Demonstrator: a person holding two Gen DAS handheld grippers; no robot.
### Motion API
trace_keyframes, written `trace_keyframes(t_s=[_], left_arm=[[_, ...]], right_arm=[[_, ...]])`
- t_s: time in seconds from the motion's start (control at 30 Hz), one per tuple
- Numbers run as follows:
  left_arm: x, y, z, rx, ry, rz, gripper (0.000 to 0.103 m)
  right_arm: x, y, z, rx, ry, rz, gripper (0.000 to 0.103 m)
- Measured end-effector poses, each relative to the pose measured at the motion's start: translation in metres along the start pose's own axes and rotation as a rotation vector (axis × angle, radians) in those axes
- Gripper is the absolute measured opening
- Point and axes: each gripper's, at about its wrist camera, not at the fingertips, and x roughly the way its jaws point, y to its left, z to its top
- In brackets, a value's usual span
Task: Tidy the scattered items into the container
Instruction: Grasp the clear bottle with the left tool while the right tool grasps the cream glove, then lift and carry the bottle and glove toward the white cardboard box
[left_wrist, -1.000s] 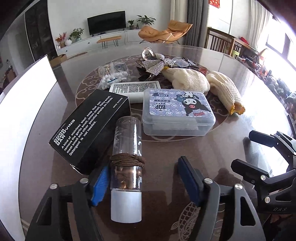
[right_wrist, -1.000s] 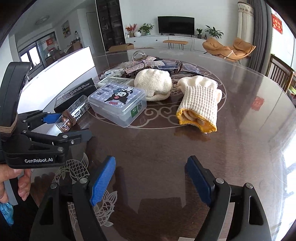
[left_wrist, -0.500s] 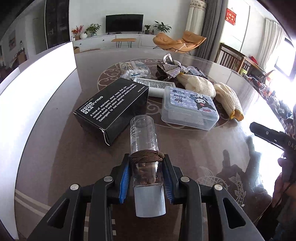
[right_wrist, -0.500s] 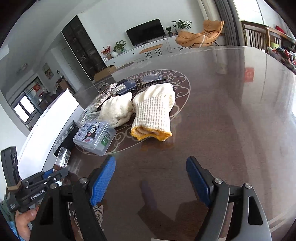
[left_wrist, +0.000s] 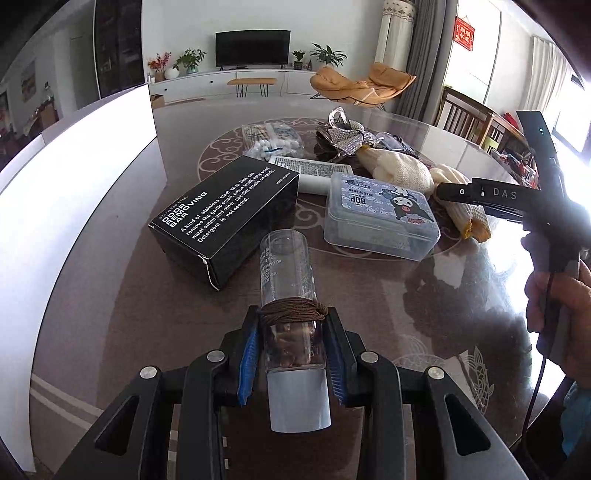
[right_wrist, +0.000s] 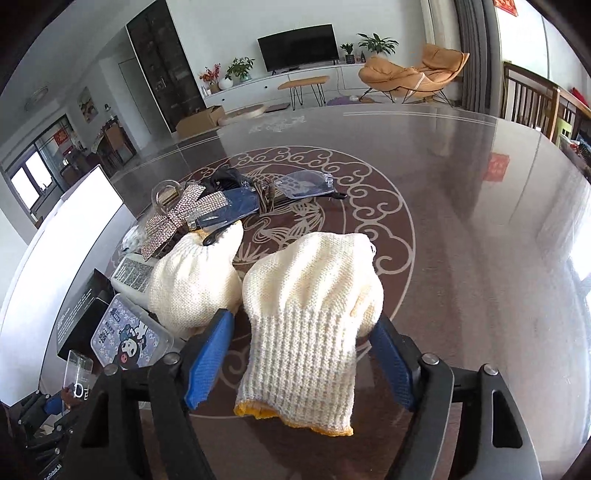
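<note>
A clear tube (left_wrist: 286, 266) with a brown cord round it and a grey cap lies between the blue pads of my left gripper (left_wrist: 291, 326), which is shut on it just above the table. In the right wrist view a cream knit glove (right_wrist: 314, 273) with a yellow cuff lies between the jaws of my right gripper (right_wrist: 303, 321). Those jaws are closing: the right pad touches the glove, while a gap shows beside the left pad. A second cream glove (right_wrist: 192, 280) lies just left of it. The white container (left_wrist: 74, 184) stands along the table's left side.
On the round brown table (right_wrist: 461, 221) lie a black soap box (left_wrist: 225, 214), a clear cartoon-printed case (left_wrist: 380, 218), a white flat packet (left_wrist: 306, 170), a bag of cotton balls (left_wrist: 273, 144), a rhinestone bow clip (right_wrist: 177, 218) and blue packets (right_wrist: 236, 206). A person's hand (left_wrist: 565, 306) holds the right gripper.
My left gripper closed on the tube and has held it still since. My right gripper swung across to the yellow-cuffed glove, and its jaws have narrowed around it.
</note>
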Motion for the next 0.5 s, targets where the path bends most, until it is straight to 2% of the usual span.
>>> trace_keyframes(t_s=[0.03, 0.13, 0.27, 0.5], left_arm=[[0.000, 0.000, 0.000, -0.003, -0.001, -0.002, 0.033], [0.000, 0.002, -0.001, -0.016, -0.003, -0.007, 0.033], [-0.003, 0.003, -0.003, -0.050, -0.005, -0.041, 0.033], [-0.008, -0.012, -0.009, -0.031, -0.006, -0.067, 0.033]], right_arm=[[-0.003, -0.003, -0.003, 0.006, -0.002, -0.006, 0.035], [-0.018, -0.007, -0.019, 0.004, -0.018, -0.013, 0.034], [-0.047, -0.012, -0.051, 0.024, -0.028, 0.021, 0.034], [-0.098, -0.003, -0.094, 0.037, -0.090, 0.073, 0.034]])
